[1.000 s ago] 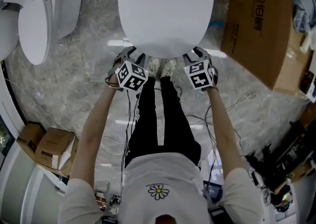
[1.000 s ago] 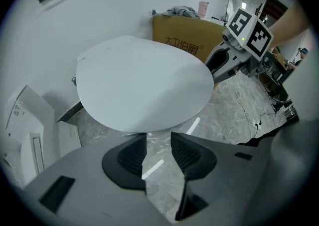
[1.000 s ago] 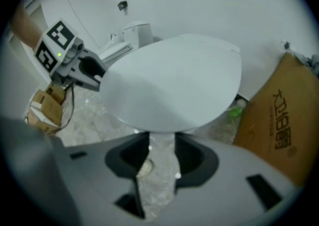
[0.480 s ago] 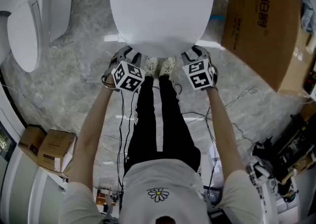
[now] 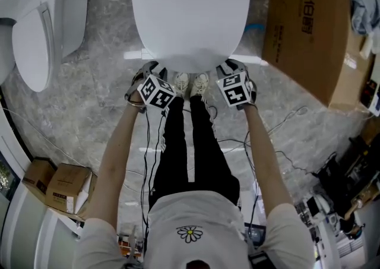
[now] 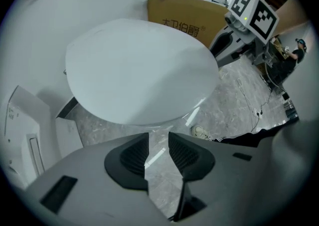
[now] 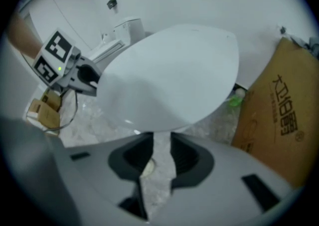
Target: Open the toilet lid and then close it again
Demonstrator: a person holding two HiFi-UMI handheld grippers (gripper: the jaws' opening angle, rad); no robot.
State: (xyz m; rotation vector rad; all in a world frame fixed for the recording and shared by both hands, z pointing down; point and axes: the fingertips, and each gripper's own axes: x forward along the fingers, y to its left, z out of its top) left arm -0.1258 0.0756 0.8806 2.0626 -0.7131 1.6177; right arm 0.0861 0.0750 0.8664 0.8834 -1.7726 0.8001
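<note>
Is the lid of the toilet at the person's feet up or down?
Down. The lid lies flat, a full white oval seen from above, covering everything beneath it.

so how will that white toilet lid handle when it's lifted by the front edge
The toilet lid looks like one smooth moulded shell, so it should stay stiff, not flex. Its glossy, rounded surface suggests a rim slippery to pinch. Broad but thin-edged, it is probably light for its size.

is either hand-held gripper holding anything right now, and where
Nothing is held. The left hand-held gripper and right hand-held gripper have just been closing their jaws, but only floor shows between them, near the toilet lid.
</note>
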